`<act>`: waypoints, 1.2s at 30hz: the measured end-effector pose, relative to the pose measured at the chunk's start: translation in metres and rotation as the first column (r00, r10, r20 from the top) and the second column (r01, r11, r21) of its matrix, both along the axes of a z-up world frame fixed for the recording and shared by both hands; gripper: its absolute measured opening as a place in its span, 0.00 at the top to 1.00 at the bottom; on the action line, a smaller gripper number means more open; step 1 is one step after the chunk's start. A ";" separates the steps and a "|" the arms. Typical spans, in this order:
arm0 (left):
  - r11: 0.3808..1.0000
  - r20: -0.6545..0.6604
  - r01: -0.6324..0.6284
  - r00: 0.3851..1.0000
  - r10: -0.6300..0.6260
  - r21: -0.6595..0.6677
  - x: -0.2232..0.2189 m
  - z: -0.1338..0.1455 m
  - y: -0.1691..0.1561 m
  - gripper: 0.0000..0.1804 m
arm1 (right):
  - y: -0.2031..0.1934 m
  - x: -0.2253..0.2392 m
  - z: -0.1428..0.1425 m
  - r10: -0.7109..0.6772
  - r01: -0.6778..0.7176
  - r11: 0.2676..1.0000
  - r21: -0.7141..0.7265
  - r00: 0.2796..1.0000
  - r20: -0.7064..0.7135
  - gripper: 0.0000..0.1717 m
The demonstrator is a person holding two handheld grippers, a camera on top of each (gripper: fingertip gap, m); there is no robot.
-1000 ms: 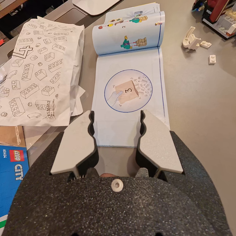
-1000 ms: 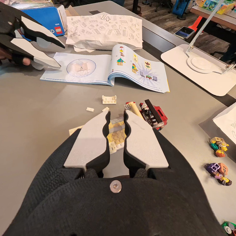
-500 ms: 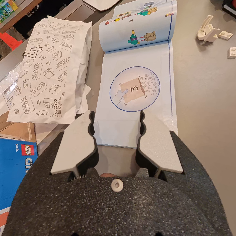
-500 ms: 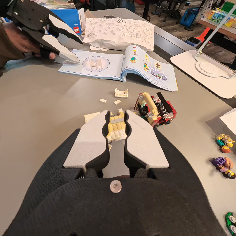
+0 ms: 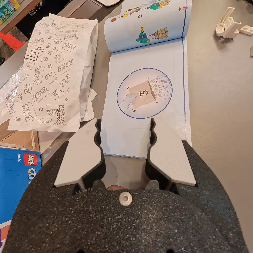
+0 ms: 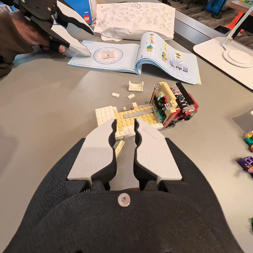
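My left gripper (image 5: 125, 120) is open and empty. Its fingertips hover over the near edge of an open light-blue instruction booklet (image 5: 143, 61). In the right wrist view, the left gripper (image 6: 91, 44) has its lower fingertip at the booklet's (image 6: 123, 60) left page. My right gripper (image 6: 125, 120) is open with a narrow gap and holds nothing. It hangs above the tan studded bed (image 6: 136, 117) of a dark red toy brick truck (image 6: 178, 109), and white plates (image 6: 104, 115) sit at the bed's left end. A small tan plate (image 6: 119, 147) lies below the fingers.
A printed white paper bag (image 5: 47, 68) and a blue box (image 5: 15, 184) lie left of the booklet. Two small white plates (image 6: 115, 94) and a white curved piece (image 6: 136, 86) lie loose. Minifigures (image 6: 246, 162) lie at the right. A white lamp base (image 6: 225, 57) stands far right. From the right gripper's tips to the small tan plate (image 6: 119, 147) is close to 6 cm.
My right gripper has drawn back and up from the truck, showing more of its bed, and its jaws have widened a little. My left gripper shifted slightly over the booklet and stayed open.
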State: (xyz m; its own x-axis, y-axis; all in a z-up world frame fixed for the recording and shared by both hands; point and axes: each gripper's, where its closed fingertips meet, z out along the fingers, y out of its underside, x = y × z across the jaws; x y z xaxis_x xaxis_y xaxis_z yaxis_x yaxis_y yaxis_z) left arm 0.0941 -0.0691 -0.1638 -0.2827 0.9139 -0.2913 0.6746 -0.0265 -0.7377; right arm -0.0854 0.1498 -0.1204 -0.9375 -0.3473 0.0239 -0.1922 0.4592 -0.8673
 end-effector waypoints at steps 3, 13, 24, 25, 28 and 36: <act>1.000 0.000 0.004 1.000 -0.004 0.000 0.000 0.000 0.001 0.61 | 0.000 -0.001 -0.004 -0.009 0.009 1.000 0.019 1.000 0.016 0.86; 1.000 0.005 0.007 1.000 -0.007 0.029 0.000 -0.002 0.002 0.61 | -0.002 0.000 -0.017 -0.021 0.016 0.998 0.065 0.998 0.062 0.85; 0.999 0.006 0.008 1.000 -0.008 0.041 0.000 -0.003 0.002 0.61 | -0.003 0.000 -0.023 -0.028 0.020 0.996 0.086 0.995 0.095 0.84; 0.999 0.007 0.008 1.000 -0.008 0.043 0.000 -0.003 0.002 0.61 | -0.004 0.000 -0.023 -0.029 0.021 0.996 0.087 0.995 0.097 0.84; 0.999 0.007 0.006 1.000 -0.006 0.046 0.000 -0.003 0.002 0.61 | -0.003 -0.001 -0.023 -0.031 0.022 0.996 0.088 0.995 0.098 0.84; 0.999 0.007 0.001 1.000 -0.002 0.048 0.000 -0.003 0.002 0.61 | -0.004 -0.001 -0.024 -0.036 0.026 0.995 0.095 0.994 0.102 0.84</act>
